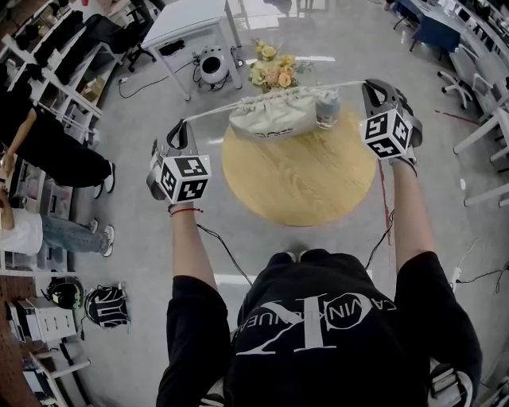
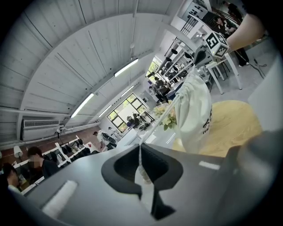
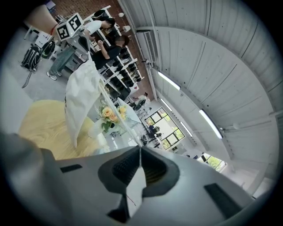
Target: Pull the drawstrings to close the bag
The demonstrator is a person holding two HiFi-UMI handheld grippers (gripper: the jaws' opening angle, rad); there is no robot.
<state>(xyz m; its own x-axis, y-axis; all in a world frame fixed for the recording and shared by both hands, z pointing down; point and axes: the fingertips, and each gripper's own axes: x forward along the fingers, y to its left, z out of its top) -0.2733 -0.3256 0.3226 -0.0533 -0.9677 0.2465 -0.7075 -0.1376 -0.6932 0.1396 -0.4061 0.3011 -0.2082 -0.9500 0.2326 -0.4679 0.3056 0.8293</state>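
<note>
A white drawstring bag [image 1: 274, 118] lies at the far side of the round wooden table [image 1: 298, 179], its mouth gathered. My left gripper [image 1: 181, 127] is off the table's left edge, shut on the left drawstring [image 1: 211, 111], which runs taut to the bag. My right gripper [image 1: 374, 86] is off the right edge, shut on the right drawstring [image 1: 346, 83], also taut. In the left gripper view the cord [image 2: 159, 121] leads from the closed jaws [image 2: 140, 148] to the bag [image 2: 196, 110]. The right gripper view shows the cord [image 3: 119, 119] pinched in the jaws [image 3: 140, 149], with the bag [image 3: 82, 103] beyond.
A bunch of flowers [image 1: 274, 71] and a small cup [image 1: 327, 109] stand behind and beside the bag. A white desk [image 1: 191, 24] is further back. People [image 1: 48, 151] stand at the left by shelving, and backpacks [image 1: 107, 306] lie on the floor.
</note>
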